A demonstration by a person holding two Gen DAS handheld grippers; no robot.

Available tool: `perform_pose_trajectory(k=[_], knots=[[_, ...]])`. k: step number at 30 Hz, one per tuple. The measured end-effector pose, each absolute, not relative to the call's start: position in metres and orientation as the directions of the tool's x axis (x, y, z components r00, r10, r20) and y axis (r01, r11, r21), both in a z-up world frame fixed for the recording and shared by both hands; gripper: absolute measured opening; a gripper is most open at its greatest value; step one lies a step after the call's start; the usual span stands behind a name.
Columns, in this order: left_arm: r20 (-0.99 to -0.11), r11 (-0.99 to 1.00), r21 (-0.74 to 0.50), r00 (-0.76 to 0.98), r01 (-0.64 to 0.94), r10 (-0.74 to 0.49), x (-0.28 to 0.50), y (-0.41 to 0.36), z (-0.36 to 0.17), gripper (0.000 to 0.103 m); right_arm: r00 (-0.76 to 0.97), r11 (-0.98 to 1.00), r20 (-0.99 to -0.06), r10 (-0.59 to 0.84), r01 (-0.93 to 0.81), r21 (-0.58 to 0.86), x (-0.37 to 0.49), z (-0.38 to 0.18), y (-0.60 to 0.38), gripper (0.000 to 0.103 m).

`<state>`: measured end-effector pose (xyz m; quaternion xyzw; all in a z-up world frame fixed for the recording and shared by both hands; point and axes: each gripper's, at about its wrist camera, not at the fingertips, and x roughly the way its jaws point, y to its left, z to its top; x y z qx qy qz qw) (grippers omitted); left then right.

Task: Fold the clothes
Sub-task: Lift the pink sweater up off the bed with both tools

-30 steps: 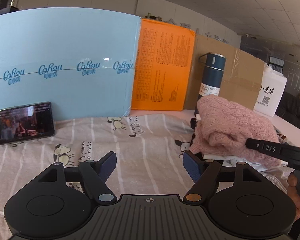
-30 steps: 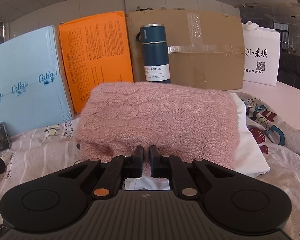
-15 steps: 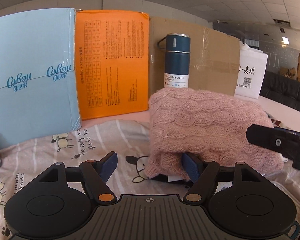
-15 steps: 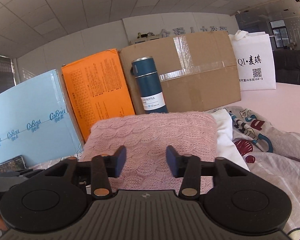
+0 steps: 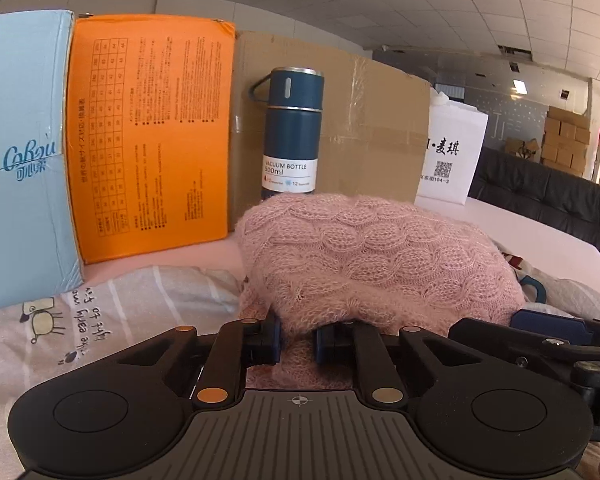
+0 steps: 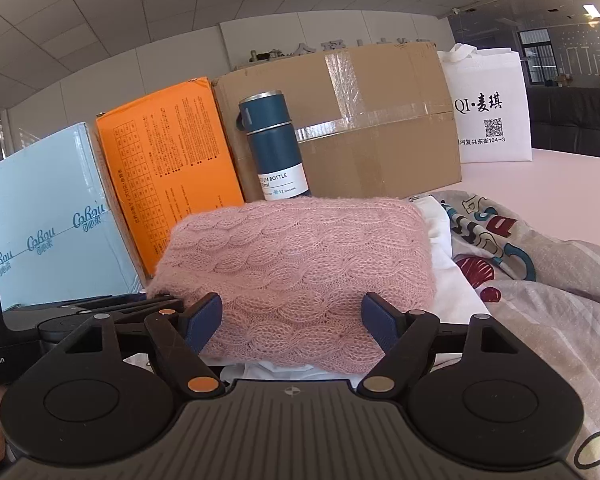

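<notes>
A folded pink cable-knit sweater (image 5: 380, 256) lies on top of folded white clothes (image 6: 456, 292) on a printed bedsheet (image 5: 112, 320). My left gripper (image 5: 298, 344) is shut on the sweater's near left edge, with knit pinched between the pads. My right gripper (image 6: 292, 320) is open, its blue pads either side of the sweater's (image 6: 300, 272) near edge without squeezing it. The left gripper's body shows at the left in the right wrist view (image 6: 80, 320).
Along the back stand a light blue box (image 5: 20, 160), an orange box (image 5: 148, 140), a dark blue vacuum bottle (image 5: 292, 132), a cardboard box (image 5: 360, 128) and a white bag (image 5: 448, 156). A patterned grey garment (image 6: 540, 264) lies right of the pile.
My left gripper swung right to the sweater and closed on its edge. My right gripper opened from shut and now straddles the sweater's front edge.
</notes>
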<state>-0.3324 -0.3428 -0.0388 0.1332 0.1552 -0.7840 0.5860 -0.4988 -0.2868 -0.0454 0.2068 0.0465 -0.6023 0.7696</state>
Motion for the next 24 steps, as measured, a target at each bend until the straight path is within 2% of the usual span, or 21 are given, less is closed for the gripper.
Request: perform_pose_trajectory(k=[3,8,11,14,17,19,21,22,23,24], knots=[[-0.321,-0.251,-0.15,-0.287,0.956,-0.903,-0.321,-0.333,-0.028,0.011,0.317,0.241,-0.315,-0.895,0.936,0.257,-0.499,-0.045,-0.286,0.088],[-0.146,-0.247,-0.214,-0.281,0.945,-0.948,-0.302,-0.3,0.007,0.01,0.329,0.316,-0.25,-0.91,0.944,0.093,-0.482,-0.045,-0.266,0.1],[-0.025,-0.262,-0.225,-0.274,0.939,-0.961,-0.294,-0.271,0.026,0.01,0.261,0.263,-0.256,-0.931,0.964,0.027,-0.474,-0.048,-0.267,0.1],[0.055,-0.271,-0.193,-0.265,0.943,-0.963,-0.292,-0.244,0.039,0.011,0.228,0.227,-0.275,-0.934,0.973,0.033,-0.474,-0.05,-0.274,0.1],[0.111,-0.3,-0.19,-0.283,0.935,-0.953,-0.29,-0.224,0.048,0.011,0.272,0.257,-0.224,-0.936,0.962,0.092,-0.479,-0.047,-0.27,0.097],[0.15,-0.316,-0.185,-0.291,0.931,-0.945,-0.286,-0.21,0.057,0.011,0.312,0.291,-0.181,-0.933,0.947,0.132,-0.482,-0.045,-0.265,0.087],[0.19,-0.318,-0.167,-0.286,0.933,-0.939,-0.282,-0.196,0.066,0.01,0.35,0.326,-0.136,-0.927,0.93,0.17,-0.485,-0.043,-0.261,0.053],[0.21,-0.318,-0.158,-0.283,0.935,-0.936,-0.279,-0.189,0.071,0.01,0.368,0.344,-0.112,-0.923,0.92,0.188,-0.487,-0.042,-0.259,0.044],[0.228,-0.31,-0.142,-0.274,0.94,-0.934,-0.276,-0.181,0.075,0.01,0.385,0.362,-0.089,-0.918,0.909,0.206,-0.488,-0.041,-0.257,0.03],[0.239,-0.304,-0.129,-0.268,0.944,-0.933,-0.272,-0.175,0.078,0.01,0.402,0.379,-0.065,-0.913,0.898,0.223,-0.49,-0.04,-0.255,0.022]])
